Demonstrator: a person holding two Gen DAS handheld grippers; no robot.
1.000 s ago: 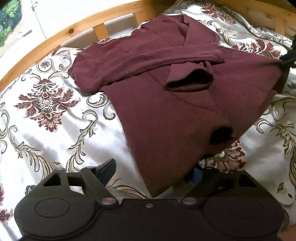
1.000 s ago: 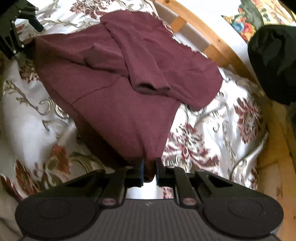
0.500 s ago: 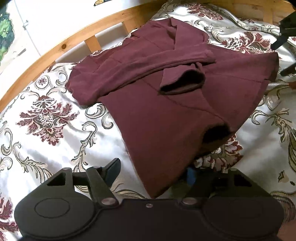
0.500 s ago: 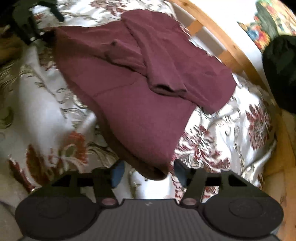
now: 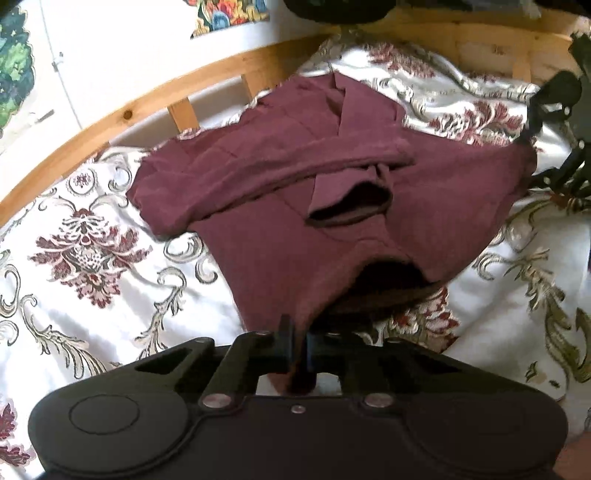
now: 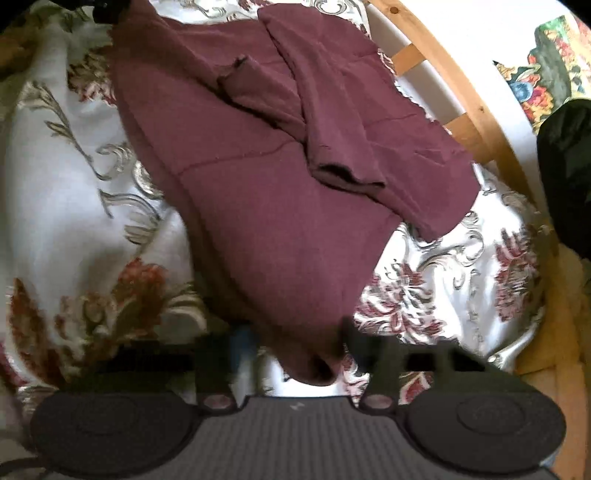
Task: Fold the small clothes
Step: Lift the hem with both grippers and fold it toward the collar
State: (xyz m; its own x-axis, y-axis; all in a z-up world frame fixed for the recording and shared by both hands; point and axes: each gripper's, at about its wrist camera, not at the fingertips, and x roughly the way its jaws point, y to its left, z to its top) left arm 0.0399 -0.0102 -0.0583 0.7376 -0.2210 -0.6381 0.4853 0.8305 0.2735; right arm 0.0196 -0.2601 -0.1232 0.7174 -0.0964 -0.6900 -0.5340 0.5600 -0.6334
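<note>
A maroon long-sleeved top [image 5: 280,206] lies on a floral bedspread [image 5: 85,236], both sleeves folded across its chest. My left gripper [image 5: 297,347] is shut on the top's near hem corner. In the right wrist view the same top [image 6: 266,206] spreads ahead. My right gripper [image 6: 295,339] is open, its blurred fingers either side of the other hem corner, which droops between them. The right gripper also shows at the far right edge of the left wrist view [image 5: 554,110].
A wooden bed rail [image 5: 147,107] curves along the far side of the bed, also in the right wrist view [image 6: 461,85]. A dark bundle [image 6: 565,177] sits past the rail at right. White wall with colourful pictures [image 5: 229,14] behind.
My left gripper, open before, has shut on the near hem corner. My right gripper, shut on the other hem corner a second ago, has opened and let it go.
</note>
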